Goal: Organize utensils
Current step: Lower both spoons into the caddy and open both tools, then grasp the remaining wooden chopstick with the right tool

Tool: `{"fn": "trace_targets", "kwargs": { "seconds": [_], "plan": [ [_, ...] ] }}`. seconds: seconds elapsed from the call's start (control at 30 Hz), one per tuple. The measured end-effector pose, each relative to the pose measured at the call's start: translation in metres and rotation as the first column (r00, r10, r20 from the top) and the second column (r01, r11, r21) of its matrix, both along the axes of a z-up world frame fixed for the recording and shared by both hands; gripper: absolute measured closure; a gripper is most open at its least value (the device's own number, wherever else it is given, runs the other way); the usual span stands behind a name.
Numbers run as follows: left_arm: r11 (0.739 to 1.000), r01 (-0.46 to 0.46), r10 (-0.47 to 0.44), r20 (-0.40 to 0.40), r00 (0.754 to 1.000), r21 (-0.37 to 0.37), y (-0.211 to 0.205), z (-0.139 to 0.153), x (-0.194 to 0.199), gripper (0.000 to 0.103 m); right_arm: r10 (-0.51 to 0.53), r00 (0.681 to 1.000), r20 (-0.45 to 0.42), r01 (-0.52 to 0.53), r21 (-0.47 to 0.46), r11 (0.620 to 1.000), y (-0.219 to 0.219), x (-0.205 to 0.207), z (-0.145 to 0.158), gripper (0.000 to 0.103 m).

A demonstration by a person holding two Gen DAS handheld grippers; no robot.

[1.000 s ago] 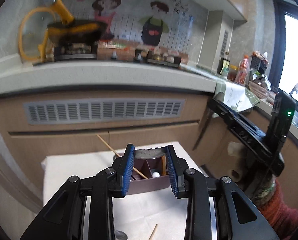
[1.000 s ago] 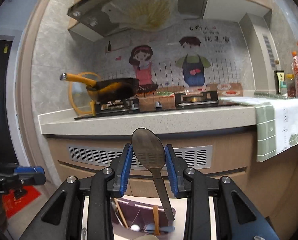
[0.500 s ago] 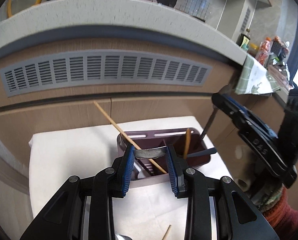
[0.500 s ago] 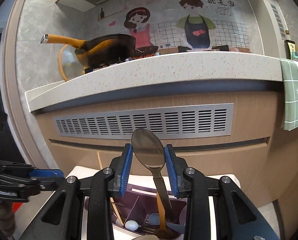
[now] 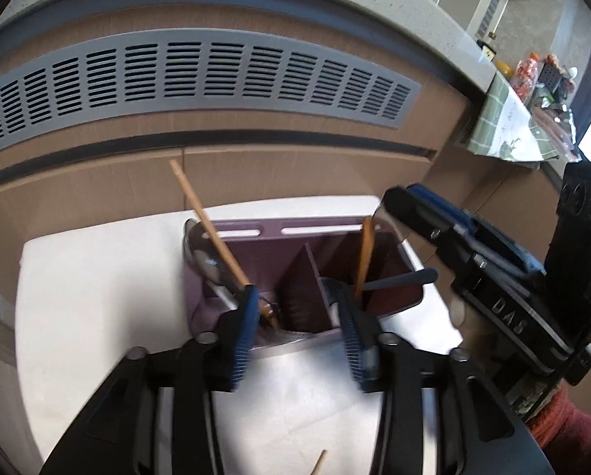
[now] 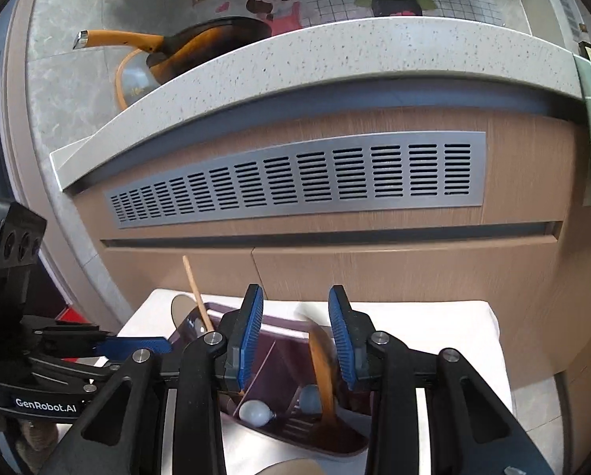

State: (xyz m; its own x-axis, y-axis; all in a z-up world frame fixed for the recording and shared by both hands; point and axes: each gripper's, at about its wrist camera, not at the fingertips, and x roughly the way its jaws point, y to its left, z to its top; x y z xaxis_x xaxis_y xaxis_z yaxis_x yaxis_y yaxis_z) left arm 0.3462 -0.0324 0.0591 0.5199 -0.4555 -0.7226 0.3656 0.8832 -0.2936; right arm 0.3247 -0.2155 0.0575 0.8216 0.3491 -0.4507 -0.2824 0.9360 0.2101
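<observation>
A dark purple utensil holder (image 5: 335, 237) with compartments stands on a white cloth (image 5: 97, 277). It holds a bamboo chopstick (image 5: 208, 229), a metal spoon (image 5: 200, 257), a wooden spoon (image 5: 365, 253) and a dark handle (image 5: 402, 279). My left gripper (image 5: 299, 328) is open and empty over the holder's near wall. My right gripper (image 6: 295, 336) is open and empty above the holder (image 6: 283, 360), with the wooden spoon (image 6: 323, 372) blurred between its fingers. White-headed utensils (image 6: 256, 413) lie inside.
A wooden cabinet front with a grey vent (image 6: 295, 182) stands right behind the cloth. The stone counter (image 6: 335, 59) above carries a yellow-handled pan (image 6: 184, 45). A loose chopstick tip (image 5: 319, 463) lies on the cloth near me.
The right gripper has opened and let go of the metal spoon, which is out of its fingers now. The left gripper has opened too and dropped closer over the holder.
</observation>
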Motion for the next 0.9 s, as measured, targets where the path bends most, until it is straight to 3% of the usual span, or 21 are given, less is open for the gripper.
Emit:
{"fn": "trace_targets", "kwargs": {
  "seconds": [0.13,0.3,0.5,0.67,0.83,0.9],
  "plan": [
    [0.998,-0.033,0.039,0.101,0.994,-0.061,0.009,0.016,-0.011,0.049,-0.010,1.000,0.009,0.010,-0.005,1.000,-0.004,-0.008,0.001,0.070],
    [0.981,-0.153,0.178,0.246,0.953,-0.117,0.043,0.040,-0.040,0.039,-0.058,0.997,0.046,0.058,-0.004,0.998,-0.020,-0.033,0.013,0.068],
    [0.943,-0.324,0.332,0.230,0.915,-0.076,0.081,0.016,-0.085,0.038,-0.080,0.997,-0.013,0.080,-0.002,0.997,-0.021,-0.068,0.009,0.067],
    [0.914,-0.406,0.401,0.209,0.892,-0.018,0.101,-0.020,-0.131,0.038,0.002,0.990,-0.138,-0.010,-0.057,0.998,0.010,-0.110,-0.024,0.067],
    [0.886,-0.463,0.462,0.143,0.875,-0.032,0.130,-0.053,-0.170,0.038,0.083,0.952,-0.296,-0.103,-0.054,0.993,0.041,-0.137,-0.068,0.067],
    [0.862,-0.507,0.504,0.131,0.854,-0.014,0.141,-0.065,-0.182,0.038,0.117,0.921,-0.370,-0.146,-0.050,0.988,0.058,-0.147,-0.088,0.067]
  ]
}}
